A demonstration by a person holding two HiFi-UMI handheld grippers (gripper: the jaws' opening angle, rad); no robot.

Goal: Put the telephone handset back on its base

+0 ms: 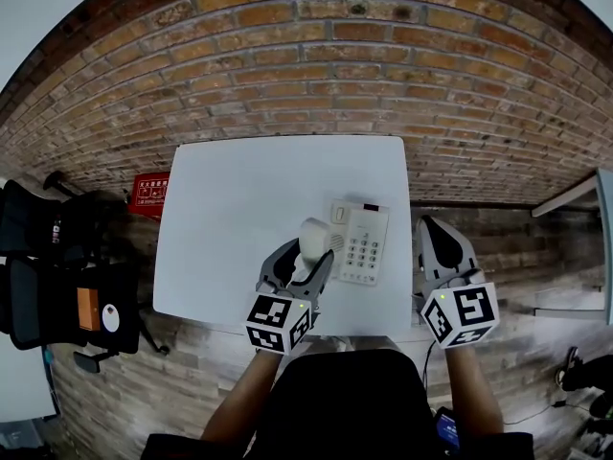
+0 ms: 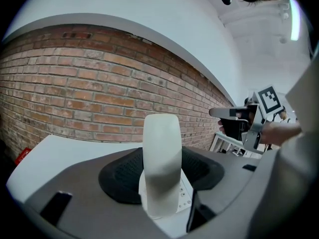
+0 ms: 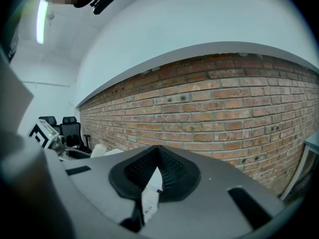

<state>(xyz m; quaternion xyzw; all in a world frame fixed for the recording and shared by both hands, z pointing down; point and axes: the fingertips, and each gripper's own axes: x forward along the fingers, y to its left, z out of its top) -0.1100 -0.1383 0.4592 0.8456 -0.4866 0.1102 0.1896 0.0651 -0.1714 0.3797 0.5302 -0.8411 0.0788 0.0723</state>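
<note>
The left tongs (image 1: pixel 306 255) are clamped on the white handset (image 2: pixel 161 158), which stands nearly upright over the left edge of the base (image 1: pixel 365 245) on the white counter (image 1: pixel 225 209). The right tongs (image 1: pixel 433 230) are together, holding nothing, just right of the base. The handset probably needs tipping flat and lining up along the cradle before the grip is released, so it does not slide off.

The table (image 1: pixel 239 199) is seen as plain white. On it, the telephone base (image 1: pixel 369 220) is white with grey keys and the handset (image 1: pixel 312 236) off-white. The left gripper (image 1: pixel 308 250) and right gripper (image 1: pixel 431 228) are grey, their marker cubes (image 1: pixel 280 321) patterned in black-and-white squares. Left of the table, a red box (image 1: pixel 150 192) is seen.
</note>
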